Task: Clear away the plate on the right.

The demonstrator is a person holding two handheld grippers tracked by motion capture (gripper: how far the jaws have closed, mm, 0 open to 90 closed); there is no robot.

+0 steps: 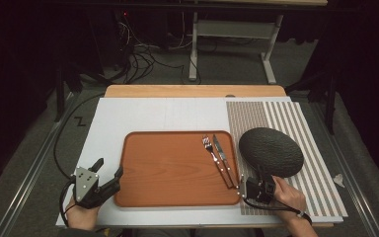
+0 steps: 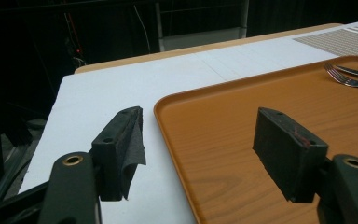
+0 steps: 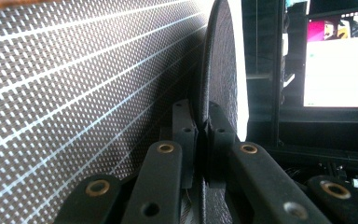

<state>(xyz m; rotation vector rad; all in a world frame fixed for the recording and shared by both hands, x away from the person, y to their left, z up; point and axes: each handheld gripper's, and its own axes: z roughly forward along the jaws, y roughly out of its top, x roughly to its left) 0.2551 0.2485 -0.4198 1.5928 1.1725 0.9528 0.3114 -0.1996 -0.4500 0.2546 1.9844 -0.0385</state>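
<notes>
1. Black right gripper (image 1: 254, 183), near edge of the table, right side: jaws clamped on the near rim of the dark plate (image 1: 271, 151); in the right gripper view the two pads (image 3: 184, 135) pinch the rim edge-on.
2. Black left gripper (image 1: 109, 168), near edge, left side: jaws spread wide, nothing between them, straddling the left rim of the tray (image 1: 128, 168).
3. Dark textured plate: lies on the striped placemat (image 1: 296, 118), just right of the tray.
4. Orange-brown wood-grain tray: centre of the white board (image 1: 153, 113).
5. Fork (image 1: 212, 153) and knife (image 1: 222, 155): side by side on the tray's right part, handles toward the person.
6. Wooden table edge (image 1: 192, 91) beyond the board.
</notes>
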